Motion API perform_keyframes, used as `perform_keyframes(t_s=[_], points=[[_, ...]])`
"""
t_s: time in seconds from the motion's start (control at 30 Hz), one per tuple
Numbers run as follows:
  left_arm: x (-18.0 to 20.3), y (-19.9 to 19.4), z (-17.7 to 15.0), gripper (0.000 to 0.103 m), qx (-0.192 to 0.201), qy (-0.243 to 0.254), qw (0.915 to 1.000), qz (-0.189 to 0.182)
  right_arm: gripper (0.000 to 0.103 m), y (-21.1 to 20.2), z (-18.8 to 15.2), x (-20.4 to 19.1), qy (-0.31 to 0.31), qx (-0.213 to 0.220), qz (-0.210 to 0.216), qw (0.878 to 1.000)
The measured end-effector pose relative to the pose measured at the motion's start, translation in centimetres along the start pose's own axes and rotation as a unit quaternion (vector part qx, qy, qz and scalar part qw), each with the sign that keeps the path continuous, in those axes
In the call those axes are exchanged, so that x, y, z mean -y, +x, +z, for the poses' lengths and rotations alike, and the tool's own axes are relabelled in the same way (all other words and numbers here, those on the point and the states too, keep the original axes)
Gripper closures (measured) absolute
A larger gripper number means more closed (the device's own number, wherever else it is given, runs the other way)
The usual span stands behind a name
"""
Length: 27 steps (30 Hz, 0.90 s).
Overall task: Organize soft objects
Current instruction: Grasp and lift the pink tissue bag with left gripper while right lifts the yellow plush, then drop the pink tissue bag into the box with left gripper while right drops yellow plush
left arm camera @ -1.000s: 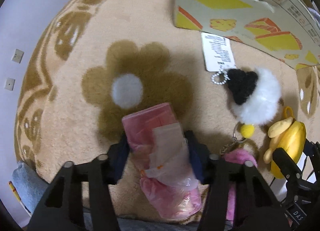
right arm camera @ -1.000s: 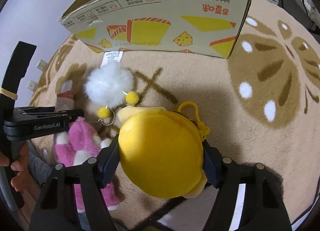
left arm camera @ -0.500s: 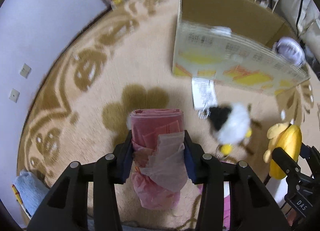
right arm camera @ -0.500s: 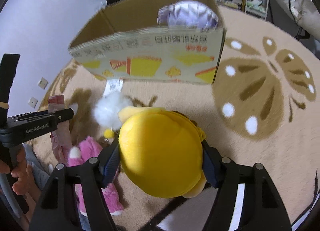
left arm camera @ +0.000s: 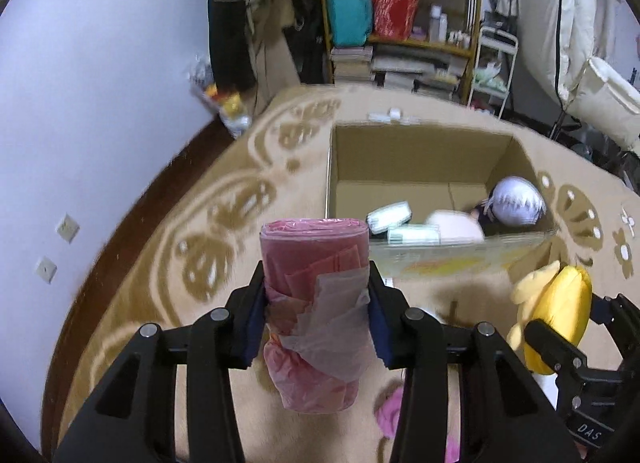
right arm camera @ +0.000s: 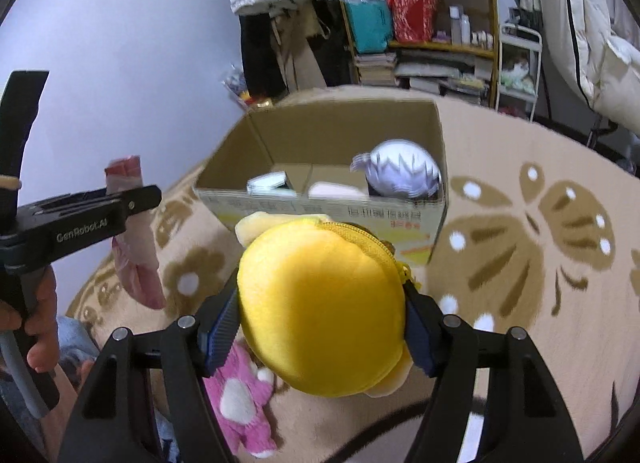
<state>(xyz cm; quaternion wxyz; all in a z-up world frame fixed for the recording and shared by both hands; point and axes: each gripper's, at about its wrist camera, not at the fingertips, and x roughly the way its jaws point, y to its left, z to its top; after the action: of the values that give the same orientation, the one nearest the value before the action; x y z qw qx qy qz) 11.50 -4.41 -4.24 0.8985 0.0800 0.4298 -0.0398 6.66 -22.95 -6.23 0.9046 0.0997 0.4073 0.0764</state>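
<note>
My left gripper [left arm camera: 316, 315] is shut on a pink roll of plastic bags [left arm camera: 314, 263] and holds it high above the rug; the roll also shows in the right wrist view [right arm camera: 134, 235]. My right gripper [right arm camera: 320, 327] is shut on a round yellow plush pouch [right arm camera: 320, 311], also lifted; it shows in the left wrist view [left arm camera: 560, 307]. An open cardboard box [left arm camera: 420, 151] [right arm camera: 348, 131] stands ahead on the rug. It holds a white-haired plush [left arm camera: 516, 201] [right arm camera: 396, 175], tissue packs [left arm camera: 390, 217] and a pale soft item [left arm camera: 454, 225].
A pink plush toy [right arm camera: 240, 399] lies on the tan patterned rug [right arm camera: 520, 303] below my grippers. A cluttered shelf [left arm camera: 400, 3] and a white cart [left arm camera: 494, 59] stand behind the box. The wall is on the left.
Both grippers have risen from the rug with their loads and tilted up toward the box. The box's inside has come into view; the white pom-pom toy has dropped out of view.
</note>
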Motion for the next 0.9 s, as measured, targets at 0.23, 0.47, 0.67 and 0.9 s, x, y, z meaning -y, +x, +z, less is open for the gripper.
perform_keyframes(t_s=[0.23, 0.47, 0.67, 0.9], points=[[-0.7, -1.8, 4.7, 0.061, 0.048, -0.009, 0.9988, -0.002, 0.029, 0.1, 2.8, -0.3, -0.009, 0.029, -0.005, 1.0], [0.1, -1.5, 6.9, 0.061, 0.069, 0.012, 0.9975, -0.013, 0.029, 0.2, 5.1, -1.0, -0.032, 0.049, -0.008, 0.998], [1.4, -1.6, 8.2, 0.06, 0.109, 0.031, 0.9935, -0.015, 0.028, 0.7, 7.0, -1.7, -0.052, 0.063, -0.017, 0.996], [2.3, -0.5, 9.7, 0.06, 0.123, 0.041, 0.9914, -0.019, 0.028, 2.8, 8.5, -1.7, -0.063, 0.061, -0.022, 0.996]])
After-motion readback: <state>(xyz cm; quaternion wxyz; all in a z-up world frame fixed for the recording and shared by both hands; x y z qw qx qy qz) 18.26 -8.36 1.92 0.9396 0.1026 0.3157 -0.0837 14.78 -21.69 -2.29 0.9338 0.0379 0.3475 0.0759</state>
